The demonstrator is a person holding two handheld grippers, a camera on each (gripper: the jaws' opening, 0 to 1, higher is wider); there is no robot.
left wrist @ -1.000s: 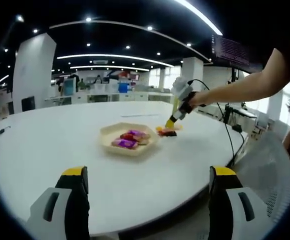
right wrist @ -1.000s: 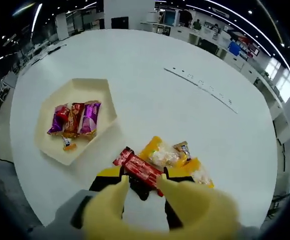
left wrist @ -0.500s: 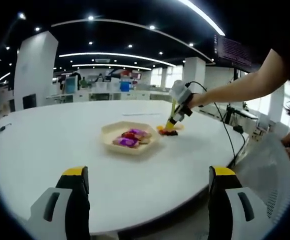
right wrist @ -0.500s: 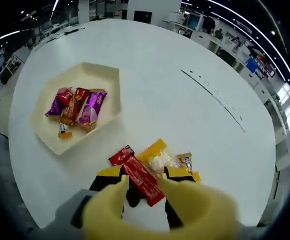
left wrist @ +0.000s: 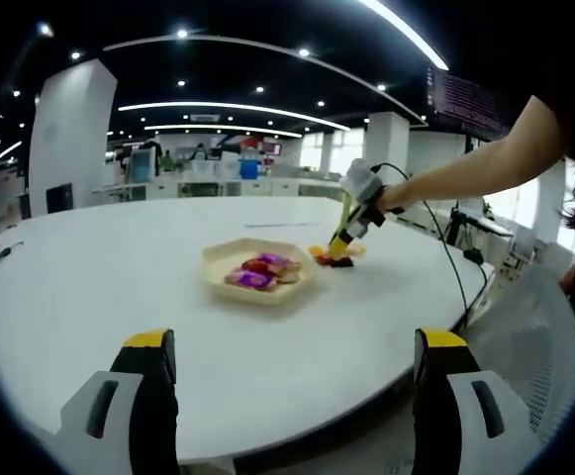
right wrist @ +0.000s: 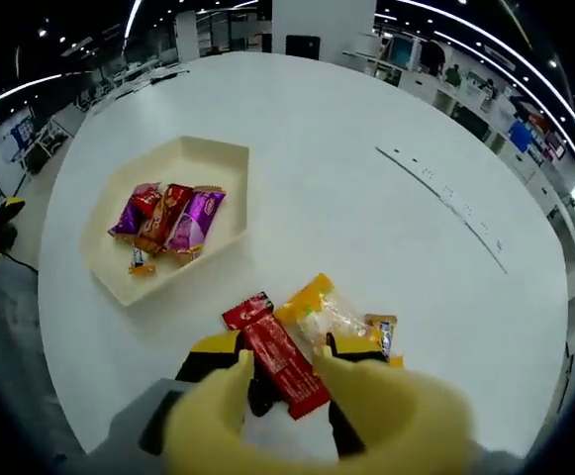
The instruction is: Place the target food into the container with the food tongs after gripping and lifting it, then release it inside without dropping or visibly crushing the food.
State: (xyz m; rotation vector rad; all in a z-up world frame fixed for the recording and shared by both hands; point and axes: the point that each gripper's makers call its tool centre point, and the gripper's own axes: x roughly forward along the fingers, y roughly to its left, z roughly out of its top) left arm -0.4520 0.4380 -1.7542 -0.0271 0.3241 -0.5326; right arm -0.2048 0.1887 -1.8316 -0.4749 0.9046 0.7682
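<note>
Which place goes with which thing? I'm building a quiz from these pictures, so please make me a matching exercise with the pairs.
Things:
1. purple wrapped snack
2. red wrapped bar
3. yellow packet
4. left hand-held gripper

Places:
A. between the yellow tong tips
B. low, near the table edge, away from the food
C. inside the cream tray
D. on the table beside the red bar

Pairs: 1-C, 2-A, 3-D, 4-B

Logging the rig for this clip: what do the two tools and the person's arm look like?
The left tool has grey jaws with black inner faces and yellow tips. The right tool has black jaws with yellow tips behind pale yellow tongs; seen from the left, its white body trails a black cable. The arm is bare.
</note>
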